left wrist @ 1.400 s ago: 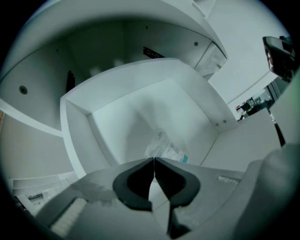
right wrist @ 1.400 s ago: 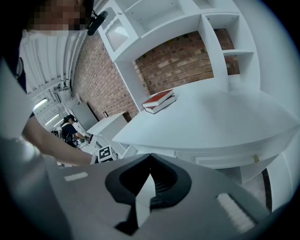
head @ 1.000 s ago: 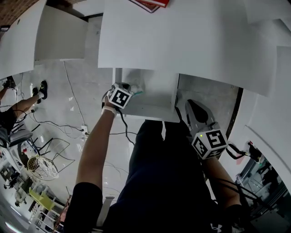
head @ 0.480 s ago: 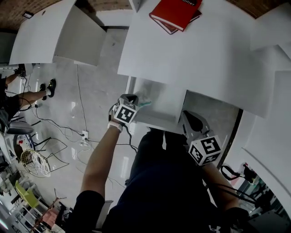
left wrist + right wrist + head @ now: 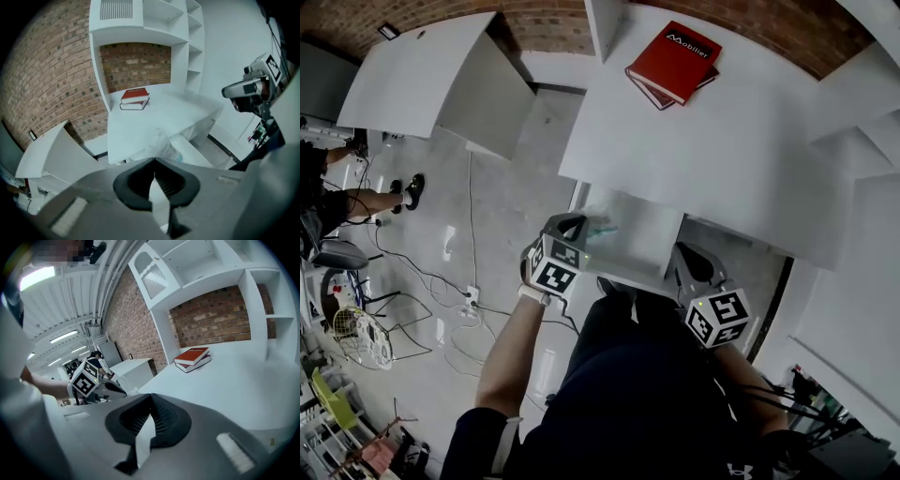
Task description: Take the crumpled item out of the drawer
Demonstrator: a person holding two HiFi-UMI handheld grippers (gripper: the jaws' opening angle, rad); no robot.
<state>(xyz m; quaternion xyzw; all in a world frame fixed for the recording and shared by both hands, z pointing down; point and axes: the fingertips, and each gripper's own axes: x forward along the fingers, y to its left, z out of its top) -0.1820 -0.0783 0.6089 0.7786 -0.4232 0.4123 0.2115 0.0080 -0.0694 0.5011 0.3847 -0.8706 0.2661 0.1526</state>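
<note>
The crumpled item (image 5: 600,225) is a pale, thin wrapper with a teal patch. It sticks out from the tips of my left gripper (image 5: 577,223) over the left end of the open white drawer (image 5: 642,248). In the left gripper view the jaws are pressed together on the crumpled item (image 5: 164,144), which juts past my left gripper (image 5: 153,160) above the drawer (image 5: 190,152). My right gripper (image 5: 682,253) hangs by the drawer's right front corner. Its jaws are shut with nothing between them, as seen at my right gripper (image 5: 151,397).
Two red books (image 5: 673,64) lie stacked on the white desk top (image 5: 741,150) above the drawer. A white cabinet (image 5: 441,84) stands to the left. Cables (image 5: 469,281) trail over the grey floor. A person's legs (image 5: 384,197) show at far left.
The head view has tilted up, bringing the desk top and the books into sight. My left gripper, still holding the item, has come closer to the camera at the drawer's left end.
</note>
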